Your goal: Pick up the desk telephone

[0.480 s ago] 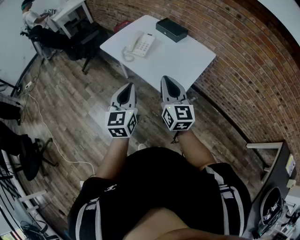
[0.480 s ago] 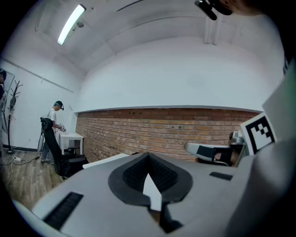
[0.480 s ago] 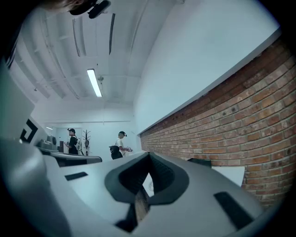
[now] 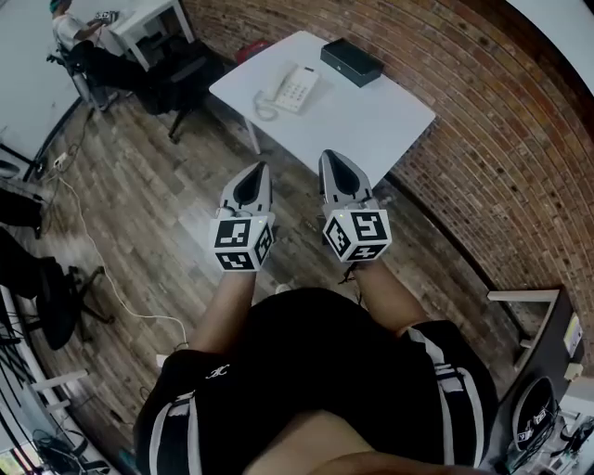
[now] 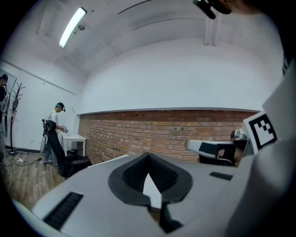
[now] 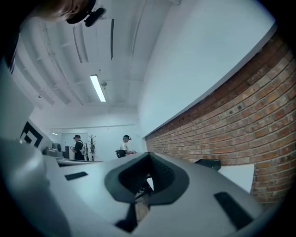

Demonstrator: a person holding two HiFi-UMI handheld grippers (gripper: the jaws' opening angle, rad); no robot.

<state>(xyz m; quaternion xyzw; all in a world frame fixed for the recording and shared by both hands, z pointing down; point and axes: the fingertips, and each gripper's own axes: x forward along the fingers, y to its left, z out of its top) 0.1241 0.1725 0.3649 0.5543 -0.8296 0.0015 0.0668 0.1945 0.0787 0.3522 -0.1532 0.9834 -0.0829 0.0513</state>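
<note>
A white desk telephone (image 4: 291, 90) with a coiled cord lies on the left part of a white table (image 4: 371, 121) ahead of me in the head view. My left gripper (image 4: 259, 168) and right gripper (image 4: 329, 157) are held side by side over the wooden floor, short of the table's near edge. Both are shut with nothing between the jaws. In the left gripper view the left gripper (image 5: 149, 157) points level toward the brick wall, and the right gripper's side shows at the right. The right gripper (image 6: 148, 157) also points level along the wall.
A black box (image 4: 352, 61) lies on the table's far side. A brick wall (image 4: 501, 139) runs along the right. At the far left, a person (image 4: 67, 28) sits by a second white desk (image 4: 148, 19) with a black chair (image 4: 181, 70). Cables trail across the floor (image 4: 139, 213).
The table and telephone have shifted slightly up and to the right in the head view. Both grippers stay shut and keep their places side by side.
</note>
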